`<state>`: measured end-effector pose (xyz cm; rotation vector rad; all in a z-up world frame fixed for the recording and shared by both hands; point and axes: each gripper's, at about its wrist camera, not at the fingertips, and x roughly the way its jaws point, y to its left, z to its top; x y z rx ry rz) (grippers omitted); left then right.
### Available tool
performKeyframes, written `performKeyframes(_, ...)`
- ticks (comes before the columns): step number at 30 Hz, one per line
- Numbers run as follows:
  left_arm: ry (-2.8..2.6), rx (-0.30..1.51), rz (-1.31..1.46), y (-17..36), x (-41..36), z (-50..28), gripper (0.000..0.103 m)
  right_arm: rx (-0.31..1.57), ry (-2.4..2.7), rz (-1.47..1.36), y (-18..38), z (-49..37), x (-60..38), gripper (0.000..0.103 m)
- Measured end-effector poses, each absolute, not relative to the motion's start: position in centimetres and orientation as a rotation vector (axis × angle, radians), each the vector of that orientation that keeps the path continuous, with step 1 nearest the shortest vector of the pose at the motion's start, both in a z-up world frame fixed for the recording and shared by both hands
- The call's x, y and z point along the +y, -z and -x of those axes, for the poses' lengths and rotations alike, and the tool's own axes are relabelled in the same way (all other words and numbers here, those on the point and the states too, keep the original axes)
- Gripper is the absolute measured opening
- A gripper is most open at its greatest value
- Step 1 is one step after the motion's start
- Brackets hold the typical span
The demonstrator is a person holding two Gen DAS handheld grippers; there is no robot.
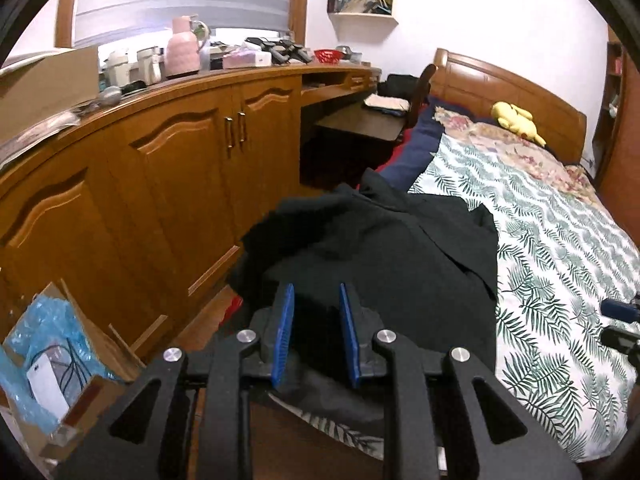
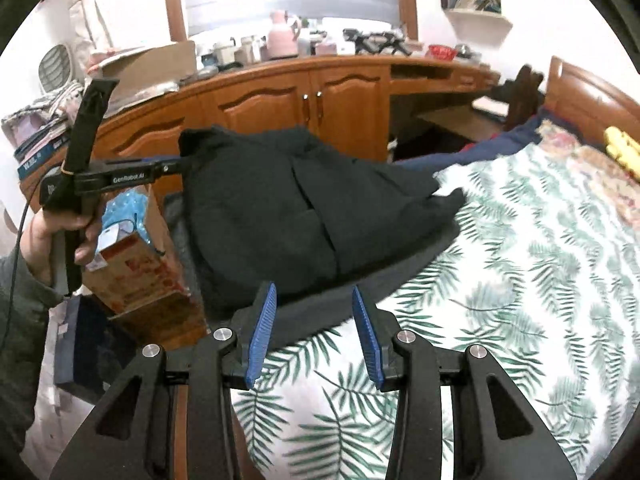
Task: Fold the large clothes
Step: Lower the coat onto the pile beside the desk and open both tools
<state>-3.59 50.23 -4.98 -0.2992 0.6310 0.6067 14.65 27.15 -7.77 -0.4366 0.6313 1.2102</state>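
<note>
A large black garment (image 1: pixel 380 248) lies bunched at the near left edge of the bed, part hanging over the side; it also shows in the right wrist view (image 2: pixel 304 208). My left gripper (image 1: pixel 316 292) is open just above the garment's near edge, nothing between its blue pads. In the right wrist view the left gripper (image 2: pixel 176 166) sits at the garment's raised left corner, held by a hand. My right gripper (image 2: pixel 314 294) is open and empty, just short of the garment's near hem, above the leaf-print sheet. Its tip shows at the far right of the left wrist view (image 1: pixel 620 320).
The bed (image 1: pixel 560 240) has a leaf-print sheet, a floral pillow and a yellow plush toy (image 1: pixel 516 118) by the wooden headboard. Wooden cabinets (image 1: pixel 160 168) with a cluttered top run along the left. An open cardboard box (image 1: pixel 52 364) stands on the floor between cabinets and bed.
</note>
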Motion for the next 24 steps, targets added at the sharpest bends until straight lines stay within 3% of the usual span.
performKeyframes(7, -0.601, 0.581, 0.273, 4.3, 45.2, 4.9, 0.023, 0.577, -1.181, 0.430, 6.2, -13.6, 22.6, 0.051)
performKeyframes(12, -0.581, 0.533, 0.247, 3.1, 40.8, 4.7, 0.033, 0.561, -1.141, 0.413, 5.9, -13.6, 19.1, 0.061)
performKeyframes(24, -0.360, 0.540, 0.189, 1.7, 28.2, 0.3, 0.035, 0.527, -0.992, 0.344, 4.8, -14.0, 8.5, 0.074)
